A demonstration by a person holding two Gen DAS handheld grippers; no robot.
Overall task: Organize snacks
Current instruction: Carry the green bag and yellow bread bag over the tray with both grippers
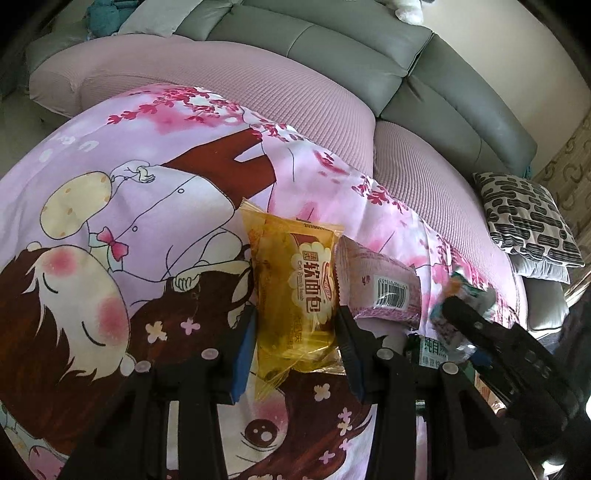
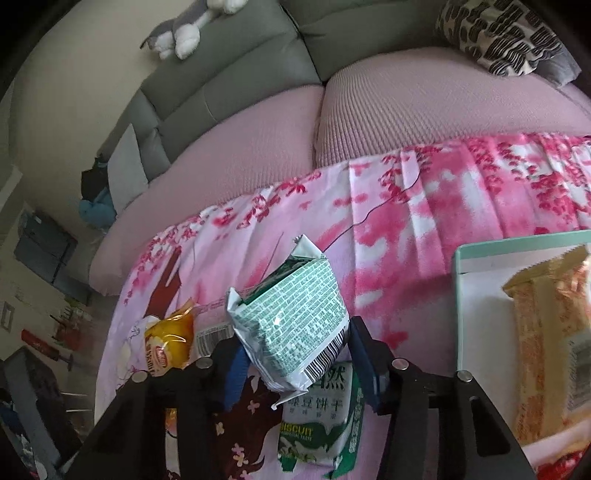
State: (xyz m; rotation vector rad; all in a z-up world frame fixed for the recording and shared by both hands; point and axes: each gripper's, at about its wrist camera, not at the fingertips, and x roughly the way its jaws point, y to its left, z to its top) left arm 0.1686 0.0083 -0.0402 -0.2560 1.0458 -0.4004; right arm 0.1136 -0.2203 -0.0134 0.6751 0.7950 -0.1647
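My left gripper (image 1: 295, 343) has its jaws on both sides of a yellow soft-bread packet (image 1: 295, 288) lying on the pink cartoon cloth (image 1: 129, 240); the pads touch its sides. A pink wrapped snack (image 1: 380, 284) lies just right of it. My right gripper (image 2: 295, 354) is shut on a green-and-white patterned packet (image 2: 291, 325) and holds it above the cloth. A green biscuit packet (image 2: 321, 424) lies under it. The yellow bread packet also shows in the right wrist view (image 2: 170, 343). The right gripper shows in the left wrist view (image 1: 480, 332).
A mint-rimmed white tray (image 2: 476, 280) at the right holds an orange wrapped snack (image 2: 546, 339). The cloth covers a pink sofa seat (image 2: 258, 147) with grey backrests (image 1: 332, 48). A black-and-white cushion (image 1: 528, 218) lies at the right. A plush toy (image 2: 184, 29) sits on the backrest.
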